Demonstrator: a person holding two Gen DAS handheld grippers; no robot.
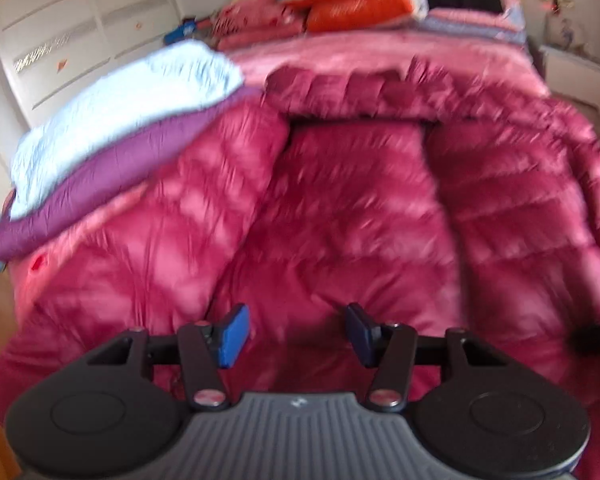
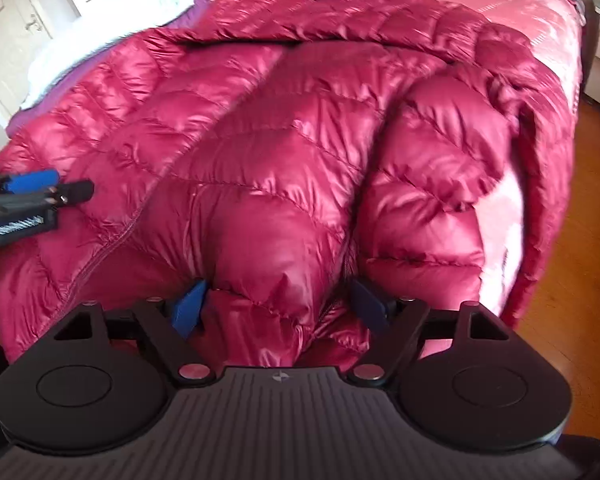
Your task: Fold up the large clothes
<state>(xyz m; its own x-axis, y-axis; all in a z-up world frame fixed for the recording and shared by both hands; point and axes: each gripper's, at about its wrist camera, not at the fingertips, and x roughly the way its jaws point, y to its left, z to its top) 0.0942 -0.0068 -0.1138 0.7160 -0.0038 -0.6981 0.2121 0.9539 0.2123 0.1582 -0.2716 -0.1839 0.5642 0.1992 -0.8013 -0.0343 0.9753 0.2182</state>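
Nearest in the right wrist view, the right gripper (image 2: 278,312) has its jaws spread wide with a puffy fold of the shiny crimson quilted down jacket (image 2: 284,168) bulging up between them at the hem. The blue left pad (image 2: 188,312) touches the fabric, but the dark pad on the other side stands just beside it, so I judge this as not yet a grip. The left gripper (image 1: 296,336) also has its jaws apart, about half way, with nothing caught between them; it hovers just over the jacket's lower front.

The jacket lies spread on the pink satin bedspread (image 2: 540,20), hem toward the cameras, collar away, both sleeves already laid inward over the body. Its right edge droops over the side of the bed above the wooden floor (image 2: 572,240).

The step in hand looks like taking the hem with both grippers to fold the bottom up toward the collar. To do it well:

1. Pinch all layers at the hem, not only the top shell; the slick fabric will slip from a shallow bite.
2. Set the 2 grippers well apart and level, so the fold line runs straight.
3. Lift low and carry forward slowly, so the sleeves stay tucked.

Farther off, a folded pale blue cloth (image 1: 128,120) lies on a purple garment (image 1: 112,184), touching the jacket's left shoulder; keep clear of that stack.
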